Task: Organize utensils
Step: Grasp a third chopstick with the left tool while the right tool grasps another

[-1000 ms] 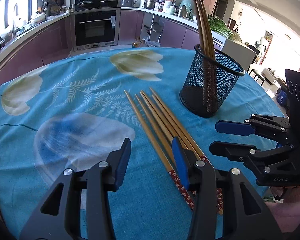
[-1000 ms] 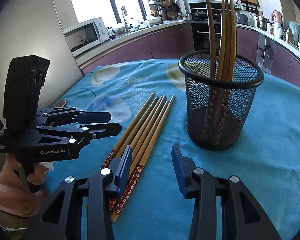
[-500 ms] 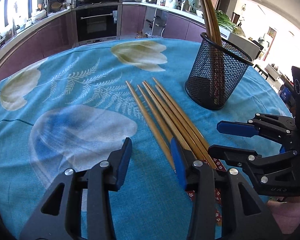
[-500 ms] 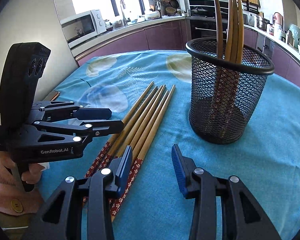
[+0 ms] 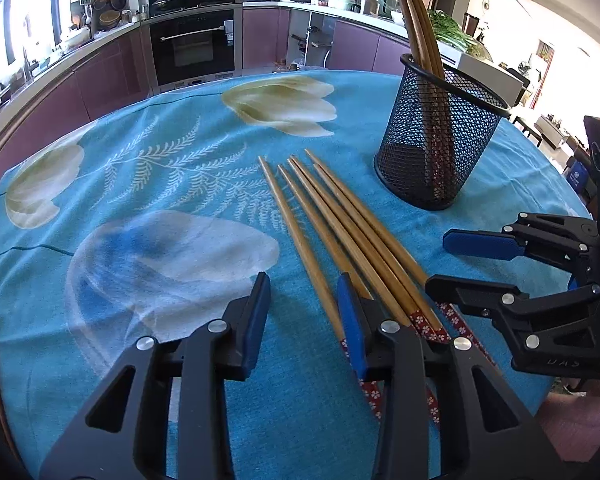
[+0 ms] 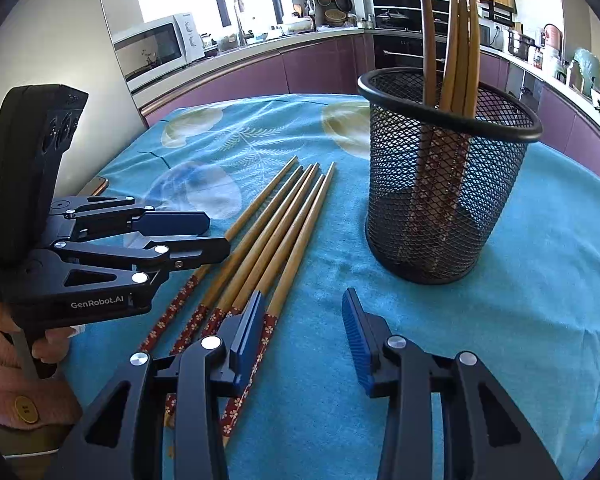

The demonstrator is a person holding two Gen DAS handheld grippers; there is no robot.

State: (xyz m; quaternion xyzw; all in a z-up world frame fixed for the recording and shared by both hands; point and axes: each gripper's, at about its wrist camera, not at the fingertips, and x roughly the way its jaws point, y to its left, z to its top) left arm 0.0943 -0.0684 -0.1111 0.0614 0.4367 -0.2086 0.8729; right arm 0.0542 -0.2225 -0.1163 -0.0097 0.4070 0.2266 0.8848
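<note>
Table [image 5: 100, 360]: blue floral cloth [image 5: 188, 168] over all. On cloth: five chopsticks [image 5: 340, 232], side by side, frame centre; mesh cup [image 5: 436, 140], upper right, upright, holding more chopsticks.

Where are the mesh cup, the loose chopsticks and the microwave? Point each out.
Mesh cup [image 6: 444, 208]: right wrist view, front of its wire wall.
Loose chopsticks [image 5: 340, 224]: left wrist view, bare wooden shafts lying on the cloth.
Microwave [image 6: 156, 46]: right wrist view, its dark door.

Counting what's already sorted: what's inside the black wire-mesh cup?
Inside the black mesh cup stand four wooden chopsticks, patterned ends down, tips above the rim. The mesh blurs the cup's bottom.
</note>
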